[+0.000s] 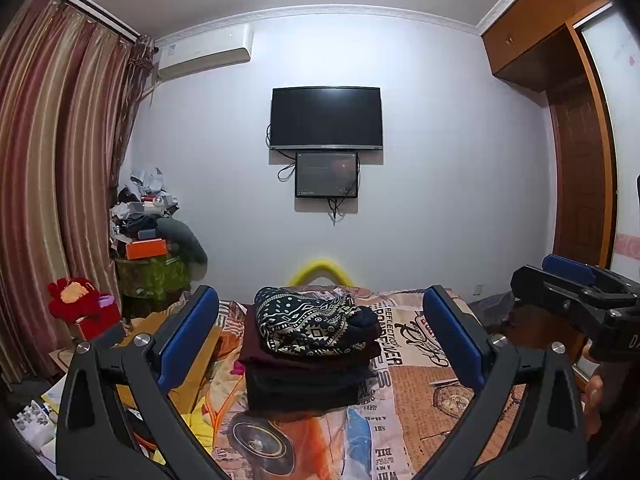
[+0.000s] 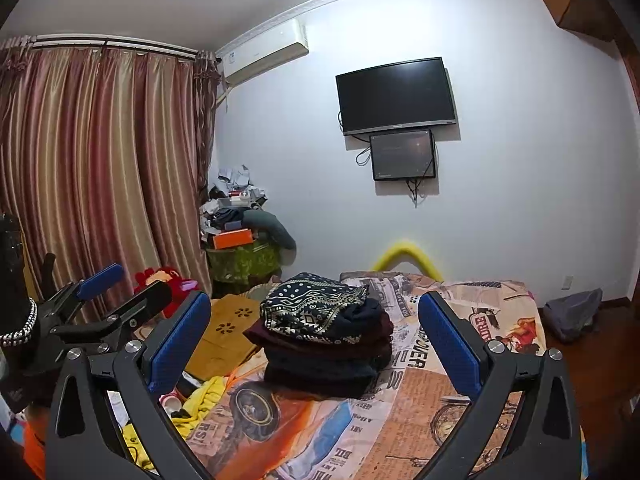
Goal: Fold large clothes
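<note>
A stack of folded clothes [image 1: 310,360] sits on the bed, dark and maroon garments below, a navy garment with white patterns [image 1: 308,320] on top. It also shows in the right wrist view [image 2: 326,344]. My left gripper [image 1: 320,344] is open and empty, held above the bed's near end, short of the stack. My right gripper [image 2: 314,344] is open and empty, beside the left one. The right gripper shows at the right edge of the left wrist view [image 1: 568,284], and the left gripper at the left of the right wrist view [image 2: 120,288].
The bed [image 1: 420,408] has a newspaper-print cover. Left of it lie a wooden lap desk [image 2: 228,332], yellow cloth [image 2: 200,400], a red plush toy [image 1: 76,300] and a cluttered stand [image 1: 152,248]. A TV [image 1: 326,118] hangs on the far wall. A grey bag [image 2: 572,312] lies on the floor at right.
</note>
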Available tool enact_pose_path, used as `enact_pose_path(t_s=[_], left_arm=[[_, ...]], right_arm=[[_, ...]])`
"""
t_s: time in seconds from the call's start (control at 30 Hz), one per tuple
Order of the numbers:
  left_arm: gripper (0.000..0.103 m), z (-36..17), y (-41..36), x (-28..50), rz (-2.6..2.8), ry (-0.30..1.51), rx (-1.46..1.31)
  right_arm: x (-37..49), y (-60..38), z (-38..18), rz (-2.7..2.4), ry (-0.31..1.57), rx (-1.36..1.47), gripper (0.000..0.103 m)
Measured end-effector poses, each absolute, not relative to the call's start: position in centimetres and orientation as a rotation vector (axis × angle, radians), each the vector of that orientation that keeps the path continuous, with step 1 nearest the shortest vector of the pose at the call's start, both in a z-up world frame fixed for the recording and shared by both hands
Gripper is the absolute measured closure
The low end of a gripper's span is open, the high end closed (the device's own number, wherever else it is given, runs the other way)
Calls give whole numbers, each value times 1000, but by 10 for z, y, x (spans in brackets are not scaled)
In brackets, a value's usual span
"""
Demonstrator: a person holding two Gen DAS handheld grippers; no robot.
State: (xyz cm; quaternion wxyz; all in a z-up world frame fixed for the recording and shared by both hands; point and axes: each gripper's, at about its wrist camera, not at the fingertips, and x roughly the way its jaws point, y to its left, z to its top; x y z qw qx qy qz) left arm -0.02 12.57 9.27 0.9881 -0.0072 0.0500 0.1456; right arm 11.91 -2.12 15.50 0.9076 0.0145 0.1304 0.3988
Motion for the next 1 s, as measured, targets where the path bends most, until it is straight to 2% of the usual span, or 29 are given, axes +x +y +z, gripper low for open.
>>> enact_pose_path(t_s=[1.0], left_arm=[[0,85,129,4,271,137,-69]], right_arm=[[117,-22,153,805,264,17,0]])
